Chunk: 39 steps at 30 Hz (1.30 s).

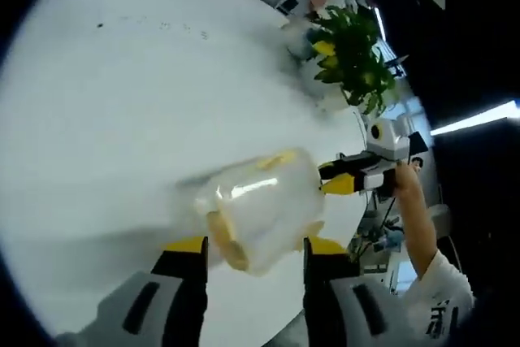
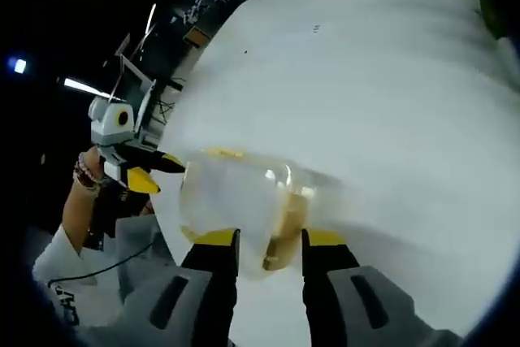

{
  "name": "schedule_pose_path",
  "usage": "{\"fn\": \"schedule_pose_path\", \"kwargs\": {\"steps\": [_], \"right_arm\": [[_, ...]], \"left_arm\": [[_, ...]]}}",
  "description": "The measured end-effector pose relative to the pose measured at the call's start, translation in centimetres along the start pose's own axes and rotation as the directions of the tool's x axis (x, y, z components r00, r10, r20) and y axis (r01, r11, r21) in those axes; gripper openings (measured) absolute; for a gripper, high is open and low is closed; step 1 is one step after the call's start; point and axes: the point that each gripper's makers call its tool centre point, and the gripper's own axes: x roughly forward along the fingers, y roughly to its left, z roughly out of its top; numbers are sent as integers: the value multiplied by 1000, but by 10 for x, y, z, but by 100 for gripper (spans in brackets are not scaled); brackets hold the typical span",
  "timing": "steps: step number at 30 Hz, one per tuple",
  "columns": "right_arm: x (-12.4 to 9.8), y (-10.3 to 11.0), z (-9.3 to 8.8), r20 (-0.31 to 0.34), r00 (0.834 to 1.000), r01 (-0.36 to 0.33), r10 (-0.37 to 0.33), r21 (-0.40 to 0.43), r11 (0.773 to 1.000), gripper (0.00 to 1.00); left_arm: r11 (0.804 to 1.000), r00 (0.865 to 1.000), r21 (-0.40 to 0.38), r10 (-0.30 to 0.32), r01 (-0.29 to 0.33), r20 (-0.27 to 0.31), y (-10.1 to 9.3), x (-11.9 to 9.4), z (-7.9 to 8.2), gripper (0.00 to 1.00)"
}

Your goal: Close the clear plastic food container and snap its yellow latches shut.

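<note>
The clear plastic food container [image 1: 260, 205] is seen on the white round table [image 1: 122, 103], lying between the two grippers. In the left gripper view, the left gripper [image 1: 256, 249] is spread, its yellow-tipped jaws flanking the container's near end, where a yellow latch [image 1: 223, 241] is visible. From the right, the right gripper [image 1: 341, 178] is brought against the container's far end. In the right gripper view, the right gripper [image 2: 268, 241] is likewise spread around the container [image 2: 244, 205], and the left gripper [image 2: 150, 172] is seen at its far side. A potted plant [image 1: 353, 58] is placed near the table's edge.
</note>
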Motion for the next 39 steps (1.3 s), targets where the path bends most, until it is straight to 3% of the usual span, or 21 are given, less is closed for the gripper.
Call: {"fn": "schedule_pose_path", "kwargs": {"steps": [7, 10, 13, 15, 19, 20, 28, 39], "right_arm": [[5, 3, -2, -6, 1000, -4, 4, -7, 1000, 24], [6, 5, 0, 2, 1000, 5, -5, -11, 1000, 24], [6, 7, 0, 7, 1000, 19, -19, -28, 999, 23], [8, 9, 0, 10, 1000, 26, -26, -30, 999, 22], [14, 15, -1, 8, 1000, 21, -21, -44, 999, 22], [15, 16, -2, 4, 1000, 15, -15, -43, 999, 21], [20, 20, -1, 22, 1000, 3, -2, -49, 999, 19], [23, 20, 0, 15, 1000, -23, 24, -18, 1000, 17]], "left_arm": [[999, 999, -11, -45, 45, -21, -11, 11, -6, 39], [1000, 999, 10, -8, 8, -39, -6, 13, -9, 38], [1000, 999, -20, -5, 4, -38, -3, 11, -8, 36], [1000, 999, 14, 16, -15, -49, -1, 10, -11, 35], [990, 989, 73, 128, -123, -69, 19, 5, -15, 21], [994, 993, 35, 103, -100, -63, 15, 5, -15, 21], [990, 985, 44, 139, -135, -106, 20, 1, -19, 19], [990, 979, 8, 140, -140, -146, 21, 3, -19, 17]]}}
